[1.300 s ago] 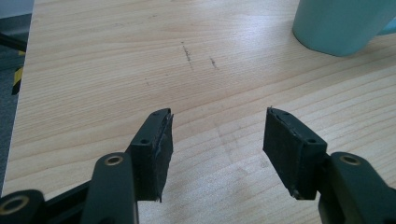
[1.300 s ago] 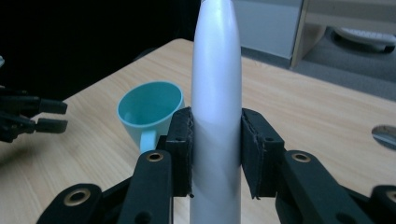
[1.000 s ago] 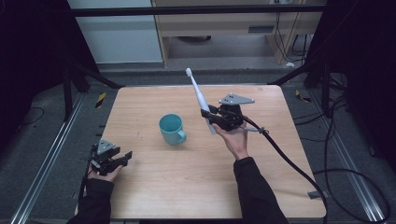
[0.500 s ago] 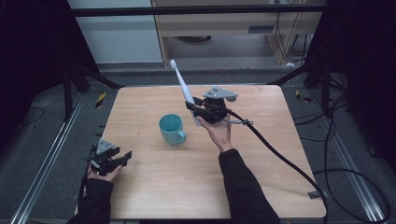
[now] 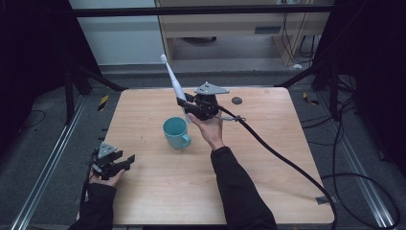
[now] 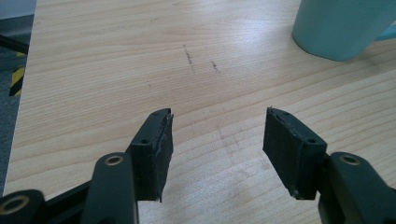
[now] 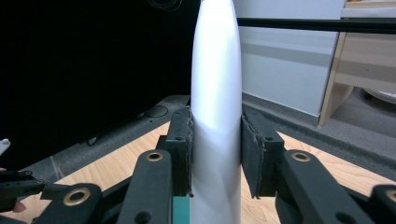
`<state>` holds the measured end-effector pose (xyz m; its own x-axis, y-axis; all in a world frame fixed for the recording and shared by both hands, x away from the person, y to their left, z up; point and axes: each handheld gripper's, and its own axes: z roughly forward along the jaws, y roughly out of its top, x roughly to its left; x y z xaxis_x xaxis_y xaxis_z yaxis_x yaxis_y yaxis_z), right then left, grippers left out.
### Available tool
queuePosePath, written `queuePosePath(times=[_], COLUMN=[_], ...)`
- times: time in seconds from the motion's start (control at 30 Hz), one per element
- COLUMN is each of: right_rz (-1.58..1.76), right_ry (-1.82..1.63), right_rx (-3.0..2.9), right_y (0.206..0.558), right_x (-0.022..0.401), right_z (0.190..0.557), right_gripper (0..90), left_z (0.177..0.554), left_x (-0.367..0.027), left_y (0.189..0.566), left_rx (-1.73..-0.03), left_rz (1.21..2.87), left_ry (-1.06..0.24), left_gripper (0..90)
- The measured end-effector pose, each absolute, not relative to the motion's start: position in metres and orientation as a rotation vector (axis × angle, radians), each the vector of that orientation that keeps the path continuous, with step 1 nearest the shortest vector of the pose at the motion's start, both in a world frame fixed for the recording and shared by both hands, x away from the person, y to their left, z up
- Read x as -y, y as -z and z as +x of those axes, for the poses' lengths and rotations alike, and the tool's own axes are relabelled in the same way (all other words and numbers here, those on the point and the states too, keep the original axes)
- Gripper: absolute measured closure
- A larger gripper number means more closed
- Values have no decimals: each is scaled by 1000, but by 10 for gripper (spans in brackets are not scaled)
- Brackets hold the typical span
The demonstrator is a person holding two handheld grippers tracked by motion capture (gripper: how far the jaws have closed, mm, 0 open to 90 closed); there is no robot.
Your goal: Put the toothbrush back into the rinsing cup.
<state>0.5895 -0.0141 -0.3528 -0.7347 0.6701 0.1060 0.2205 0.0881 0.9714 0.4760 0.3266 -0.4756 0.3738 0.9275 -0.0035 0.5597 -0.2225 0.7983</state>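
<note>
The right tool [image 5: 184, 104] clamps the white electric toothbrush [image 5: 173, 86] head-up just above the teal mug [image 5: 175, 132], seemingly to stand it inside, while the left tool [image 5: 125, 160] rests open on the counter [image 5: 268, 158].

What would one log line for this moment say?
right gripper: shut on toothbrush, beside and above cup | left gripper: open, at table edge

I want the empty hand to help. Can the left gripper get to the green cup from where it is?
Probably yes. The left gripper is open and holds nothing, and bare table lies between it and the cup. The right gripper, holding the toothbrush, sits beyond the cup, not in between.
</note>
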Motion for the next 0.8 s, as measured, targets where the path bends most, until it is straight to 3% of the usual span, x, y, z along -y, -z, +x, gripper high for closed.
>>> queuePosePath(times=[0.8], right_rz=[873], right_ry=[-1641], right_rx=[-2084], right_y=[393], right_x=[-33], right_z=[603], right_gripper=[664], left_z=[475], left_x=[-327], left_y=[475], left_rx=[-1284], left_rz=[1902], left_ry=[-643], left_gripper=[419])
